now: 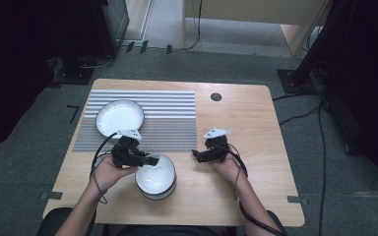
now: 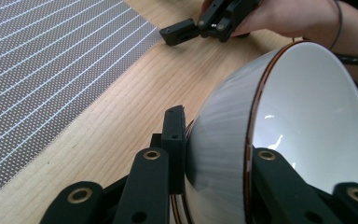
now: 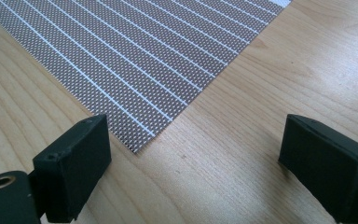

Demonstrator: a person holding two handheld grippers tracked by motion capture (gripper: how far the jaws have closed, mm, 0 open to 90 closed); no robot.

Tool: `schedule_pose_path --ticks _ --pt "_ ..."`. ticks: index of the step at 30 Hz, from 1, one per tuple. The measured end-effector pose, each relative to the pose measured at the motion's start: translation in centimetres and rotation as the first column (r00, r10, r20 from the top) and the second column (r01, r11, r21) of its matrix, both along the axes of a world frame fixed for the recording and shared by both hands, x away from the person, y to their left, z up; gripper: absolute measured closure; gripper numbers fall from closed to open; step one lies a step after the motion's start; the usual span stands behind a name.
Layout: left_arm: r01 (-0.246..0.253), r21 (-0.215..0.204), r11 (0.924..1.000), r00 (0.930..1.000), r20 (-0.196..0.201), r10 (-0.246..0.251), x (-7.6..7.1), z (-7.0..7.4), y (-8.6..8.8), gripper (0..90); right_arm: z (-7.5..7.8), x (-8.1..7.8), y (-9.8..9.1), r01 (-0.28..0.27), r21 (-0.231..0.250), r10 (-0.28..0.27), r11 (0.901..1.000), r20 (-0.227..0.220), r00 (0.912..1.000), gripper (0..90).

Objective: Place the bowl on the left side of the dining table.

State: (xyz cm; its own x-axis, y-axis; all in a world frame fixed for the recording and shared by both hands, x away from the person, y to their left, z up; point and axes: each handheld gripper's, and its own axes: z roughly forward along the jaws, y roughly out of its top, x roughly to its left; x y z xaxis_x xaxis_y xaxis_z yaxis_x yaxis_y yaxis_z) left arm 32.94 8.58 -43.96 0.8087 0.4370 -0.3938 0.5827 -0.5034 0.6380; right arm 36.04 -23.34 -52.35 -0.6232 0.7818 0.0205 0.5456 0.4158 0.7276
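Observation:
A white bowl (image 1: pixel 156 177) with a thin brown rim stands on the wooden table (image 1: pixel 256 128) near its front edge. My left gripper (image 1: pixel 149 161) is shut on the bowl's left rim. In the left gripper view one jaw presses the grey ribbed outside of the bowl (image 2: pixel 219 126) and the other sits inside it, so my left gripper (image 2: pixel 221 156) clamps the wall. My right gripper (image 1: pixel 197 155) rests to the right of the bowl, apart from it. In the right gripper view my right gripper (image 3: pixel 196 163) is open over bare wood with nothing between its fingers.
A white plate (image 1: pixel 119 117) lies on the striped grey placemat (image 1: pixel 167 118) at the back left. The mat's corner (image 3: pixel 144 135) reaches close to my right gripper. A dark round hole (image 1: pixel 216 97) sits near the far edge. My right gripper (image 2: pixel 179 33) shows far off.

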Motion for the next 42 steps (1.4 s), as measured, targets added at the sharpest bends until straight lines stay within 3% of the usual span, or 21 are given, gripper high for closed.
schedule_pose_path --ticks 8,18,32,42 --pt "0.005 0.011 0.9999 0.9996 0.028 -0.005 -0.2 0.2 0.0 78.4 0.0 0.0 0.0 0.001 0.001 -0.001 1.0000 0.000 1.0000 8.3" --pt "0.003 0.018 0.9998 0.9994 0.034 -0.004 -0.3 0.7 0.1 77.4 0.0 0.0 0.0 0.003 0.001 -0.003 1.0000 0.000 1.0000 8.3" --pt "-0.008 0.011 0.9999 1.0000 0.005 0.008 -0.2 1.7 0.7 77.3 0.0 0.0 0.0 0.003 0.001 -0.003 1.0000 0.001 1.0000 8.3" --pt "-0.021 0.001 0.9998 0.9997 0.012 0.021 0.0 2.6 1.6 77.3 0.0 0.0 0.1 0.005 0.003 -0.005 1.0000 -0.001 1.0000 8.3"
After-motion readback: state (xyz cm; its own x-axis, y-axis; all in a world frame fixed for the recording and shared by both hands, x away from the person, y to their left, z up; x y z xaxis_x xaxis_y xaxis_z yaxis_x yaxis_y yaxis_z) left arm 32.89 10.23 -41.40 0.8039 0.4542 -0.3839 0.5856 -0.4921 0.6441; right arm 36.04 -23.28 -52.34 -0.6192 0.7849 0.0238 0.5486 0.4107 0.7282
